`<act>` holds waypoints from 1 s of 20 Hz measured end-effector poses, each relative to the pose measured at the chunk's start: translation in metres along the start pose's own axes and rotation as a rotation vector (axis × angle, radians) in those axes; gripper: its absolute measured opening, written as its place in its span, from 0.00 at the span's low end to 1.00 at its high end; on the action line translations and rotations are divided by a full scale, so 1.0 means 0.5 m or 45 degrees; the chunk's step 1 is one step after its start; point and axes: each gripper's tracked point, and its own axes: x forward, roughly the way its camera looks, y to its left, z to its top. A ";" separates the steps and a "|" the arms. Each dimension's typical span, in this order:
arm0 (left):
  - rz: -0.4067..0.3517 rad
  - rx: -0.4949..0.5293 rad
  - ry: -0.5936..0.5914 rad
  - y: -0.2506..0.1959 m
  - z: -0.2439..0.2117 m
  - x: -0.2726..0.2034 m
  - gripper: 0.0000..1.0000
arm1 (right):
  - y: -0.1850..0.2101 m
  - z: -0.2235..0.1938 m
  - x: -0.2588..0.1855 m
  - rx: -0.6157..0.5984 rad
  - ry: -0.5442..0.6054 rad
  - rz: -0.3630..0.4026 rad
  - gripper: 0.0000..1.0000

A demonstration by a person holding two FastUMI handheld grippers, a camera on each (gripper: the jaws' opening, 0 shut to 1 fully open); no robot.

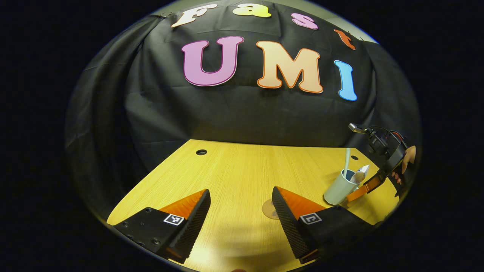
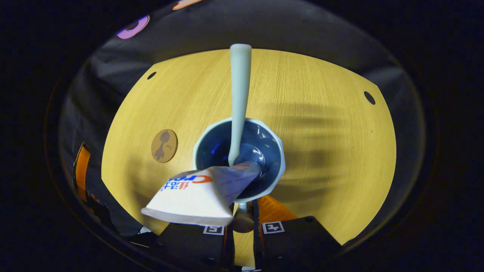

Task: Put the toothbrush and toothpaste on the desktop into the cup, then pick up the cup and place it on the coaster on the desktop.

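Note:
A pale cup (image 2: 272, 132) with a dark blue inside stands right in front of my right gripper (image 2: 244, 223), whose fingers are shut on the handle at its near rim. A light toothbrush (image 2: 240, 94) stands in the cup. A white toothpaste tube (image 2: 196, 192) leans out over the near rim. The round brown coaster (image 2: 164, 145) lies left of the cup. In the left gripper view the cup (image 1: 338, 190) tilts at the far right, held by the right gripper (image 1: 368, 185) and a hand (image 1: 406, 160). My left gripper (image 1: 242, 215) hangs open over the desk, its right finger covering part of the coaster (image 1: 267, 208).
The wooden desk (image 1: 234, 170) has cable holes near its back corners (image 1: 201, 152) (image 2: 369, 97). Black cloth walls stand close behind it. A finger (image 2: 81, 170) of the left gripper shows at the far left edge in the right gripper view.

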 end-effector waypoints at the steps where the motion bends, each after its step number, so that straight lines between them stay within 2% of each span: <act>1: -0.001 -0.004 0.001 0.005 -0.001 0.001 0.95 | 0.005 0.003 0.002 -0.009 -0.005 0.007 0.25; 13: 0.043 -0.038 0.002 0.119 -0.010 -0.001 0.95 | 0.076 0.018 0.006 -0.126 -0.015 0.092 0.25; 20: 0.075 -0.051 0.009 0.189 -0.019 0.005 0.95 | 0.127 0.034 0.026 -0.193 0.009 0.091 0.24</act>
